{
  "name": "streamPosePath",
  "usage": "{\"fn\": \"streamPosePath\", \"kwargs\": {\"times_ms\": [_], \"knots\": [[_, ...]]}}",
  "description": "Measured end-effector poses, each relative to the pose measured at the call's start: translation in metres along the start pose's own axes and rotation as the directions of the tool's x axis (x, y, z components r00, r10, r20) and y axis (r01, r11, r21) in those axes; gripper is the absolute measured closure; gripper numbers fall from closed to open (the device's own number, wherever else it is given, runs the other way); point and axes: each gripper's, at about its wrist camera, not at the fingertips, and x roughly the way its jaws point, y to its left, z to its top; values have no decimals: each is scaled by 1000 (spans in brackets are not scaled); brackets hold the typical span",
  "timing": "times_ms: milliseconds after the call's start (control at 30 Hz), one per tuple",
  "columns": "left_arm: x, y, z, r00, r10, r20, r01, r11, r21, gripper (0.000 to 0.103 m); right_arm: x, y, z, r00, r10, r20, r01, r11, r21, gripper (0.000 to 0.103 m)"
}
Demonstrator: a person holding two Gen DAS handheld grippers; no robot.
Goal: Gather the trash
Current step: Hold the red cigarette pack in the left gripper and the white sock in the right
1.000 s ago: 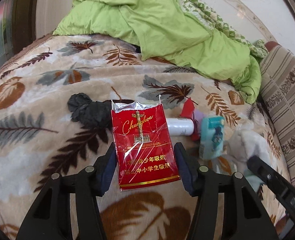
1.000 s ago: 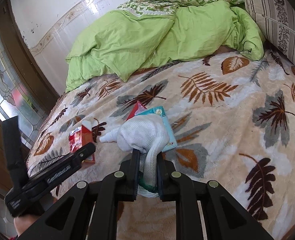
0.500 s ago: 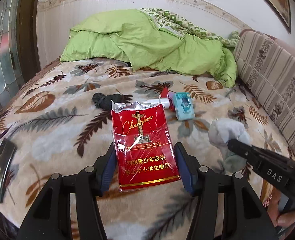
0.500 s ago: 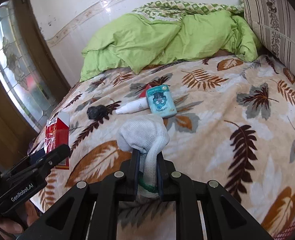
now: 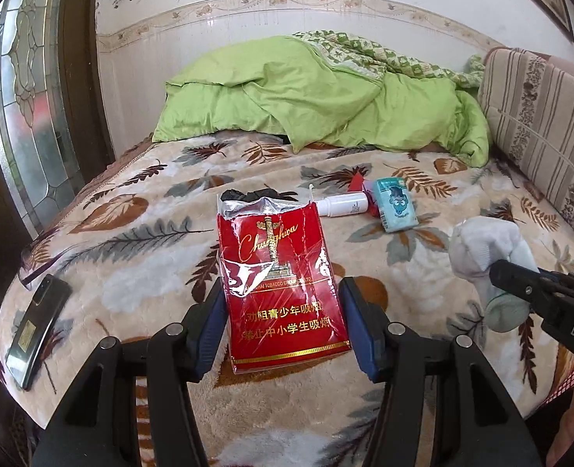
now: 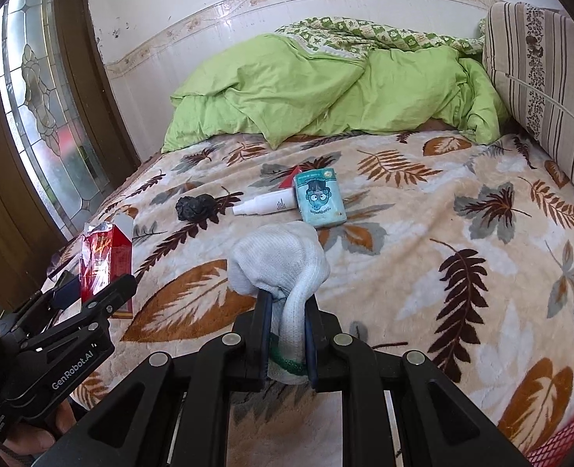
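Both cameras sit just behind their own fingers at the foot of the bed (image 5: 404, 389), looking slightly down along it toward the green quilt (image 5: 326, 105) and tiled wall (image 6: 209, 39). The left view stands leftward, the right view rightward. Each catches the other gripper at its edge, and both share the blanket's middle.

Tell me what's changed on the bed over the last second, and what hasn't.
Both grippers have drawn back from the bed with their loads: the left gripper still clamps the red cigarette pack, the right gripper the white sock. Nothing was released. The teal packet, white bottle and black wad lie where they were.
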Motion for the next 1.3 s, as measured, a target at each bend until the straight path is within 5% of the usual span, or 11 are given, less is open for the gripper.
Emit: {"fn": "streamPosePath", "kwargs": {"times_ms": [1300], "knots": [[14, -10, -3, 999, -16, -35, 17, 999, 33, 47, 3, -4, 0, 1000, -14, -14, 15, 1000, 6, 88]]}}
